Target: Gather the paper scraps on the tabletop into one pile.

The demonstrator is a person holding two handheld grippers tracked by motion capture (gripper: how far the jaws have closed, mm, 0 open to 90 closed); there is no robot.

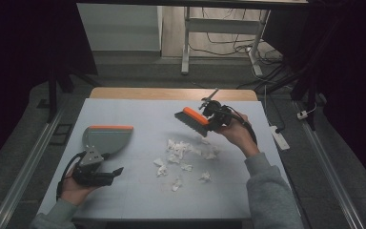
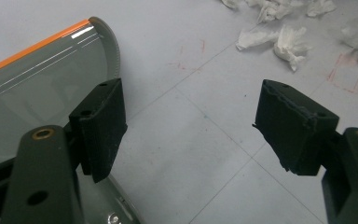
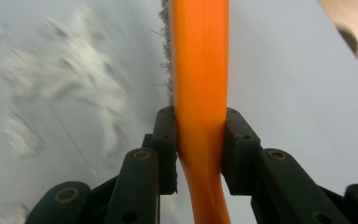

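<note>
Sticking up and out of the right gripper (image 1: 211, 119) is a small brush (image 1: 192, 121) with an orange back and dark bristles under it. The gripper's two black jaws pinch the orange handle from both sides, as the right gripper view shows, and the handle bends a little just below the pinch. The brush is held in the air over the far right part of the table (image 1: 138, 119), just beyond the paper scraps (image 1: 183, 151). The scraps are white and crumpled and lie in a loose heap near the middle of the table, with a few more scattered nearer the person.

The right hand (image 1: 236, 133) is lifted up, and its grey sleeve (image 1: 267, 186) comes in from the bottom right.

A grey dustpan (image 1: 106, 138) with an orange edge lies flat on the left side of the table, well apart from the scraps. The left gripper (image 1: 116, 172) rests low on the table just beside the dustpan. Its jaws are spread wide with nothing between them. The left hand (image 1: 76, 188) holds it near the front edge.
</note>
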